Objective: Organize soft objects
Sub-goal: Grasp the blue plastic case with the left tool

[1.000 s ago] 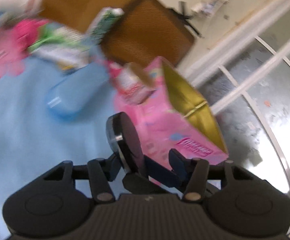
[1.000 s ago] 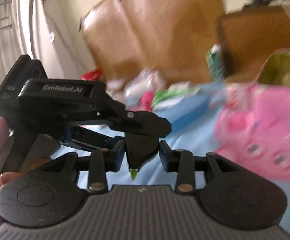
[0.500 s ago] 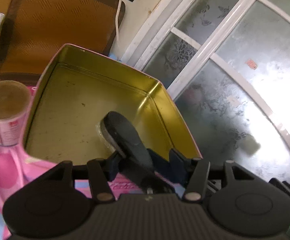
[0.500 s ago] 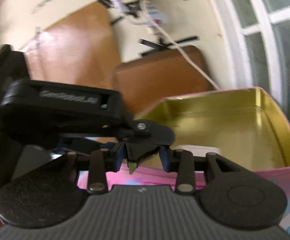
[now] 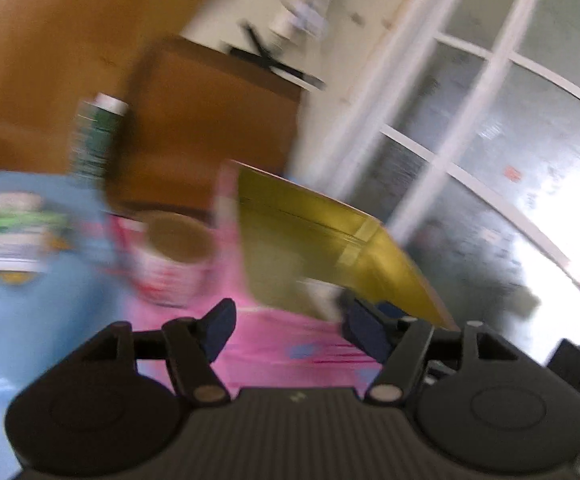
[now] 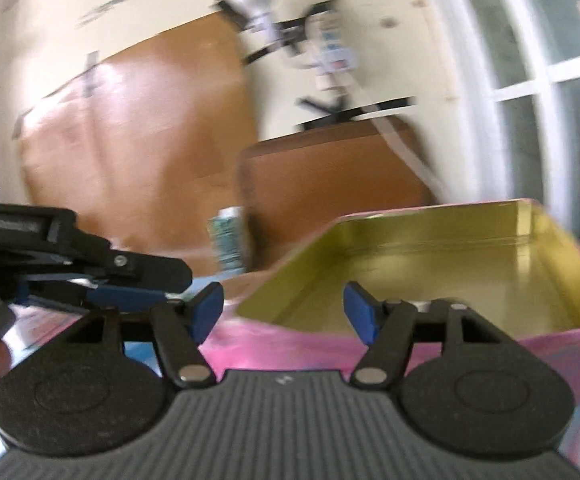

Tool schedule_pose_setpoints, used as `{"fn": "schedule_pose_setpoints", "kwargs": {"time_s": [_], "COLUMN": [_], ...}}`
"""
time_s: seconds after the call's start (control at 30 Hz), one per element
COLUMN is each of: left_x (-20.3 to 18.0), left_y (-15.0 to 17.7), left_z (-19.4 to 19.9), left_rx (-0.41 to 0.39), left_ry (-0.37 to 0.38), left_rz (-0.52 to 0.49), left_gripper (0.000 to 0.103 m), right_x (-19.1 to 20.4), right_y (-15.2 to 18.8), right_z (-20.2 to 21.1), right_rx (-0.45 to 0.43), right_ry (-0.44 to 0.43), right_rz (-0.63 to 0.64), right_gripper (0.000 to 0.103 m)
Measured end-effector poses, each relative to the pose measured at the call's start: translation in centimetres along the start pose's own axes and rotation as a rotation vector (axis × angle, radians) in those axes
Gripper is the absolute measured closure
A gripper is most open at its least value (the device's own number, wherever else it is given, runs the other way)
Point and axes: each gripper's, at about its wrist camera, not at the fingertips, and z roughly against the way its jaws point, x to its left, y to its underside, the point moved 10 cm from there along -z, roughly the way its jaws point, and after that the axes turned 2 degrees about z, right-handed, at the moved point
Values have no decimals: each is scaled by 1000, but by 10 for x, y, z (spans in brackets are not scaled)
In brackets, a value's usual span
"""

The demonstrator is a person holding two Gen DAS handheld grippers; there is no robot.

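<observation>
Over pink tin [image 6: 430, 276] rim, left tool [image 5: 290, 326] and right tool [image 6: 283, 308] just spread apart, empty.

Light blue bed sheet [image 5: 37, 320] carries everything, spreading left of the jaws. Pink tin [image 6: 442, 264], gold inside, sits directly ahead of them. Round-lidded cup [image 5: 171, 258] stands ahead-left, touching the tin. Blurred green-white packet [image 5: 9, 228] lies far left.

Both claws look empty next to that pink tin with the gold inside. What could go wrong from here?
The picture from the left claw is badly blurred, so it may be swinging fast and could knock the paper cup beside the pink tin. The right claw, jaws just opened and empty, hangs at the tin's near wall and could bump or tip it.
</observation>
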Motion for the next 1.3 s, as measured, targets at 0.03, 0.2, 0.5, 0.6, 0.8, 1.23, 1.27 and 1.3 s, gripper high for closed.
{"fn": "schedule_pose_setpoints", "kwargs": {"time_s": [0.03,0.2,0.5,0.6,0.8,1.23,1.27,1.3], "left_x": [16,96,158,163,154,131,129,126], "left_y": [0,3,25,31,39,54,58,65], "left_z": [12,52,49,42,28,49,55,61], "left_rx": [-22,-67,-20,1,26,72,77,88], "left_ry": [-26,-126,-167,-167,-156,-73,-66,-53], "left_rz": [22,183,319,322,307,313,310,308], "left_gripper": [34,32,26,23,21,27,27,27], "right_x": [13,80,140,146,157,180,184,187], "right_y": [2,28,78,83,87,84,85,88], "right_z": [-2,-24,-74,-82,-93,-78,-72,-66], "right_rx": [8,165,426,454,451,409,407,408], "right_ry": [-28,-220,-311,-312,-312,-356,-369,-382], "right_rz": [8,35,93,111,196,267,286,305], "right_gripper": [35,34,26,24,20,20,20,20]}}
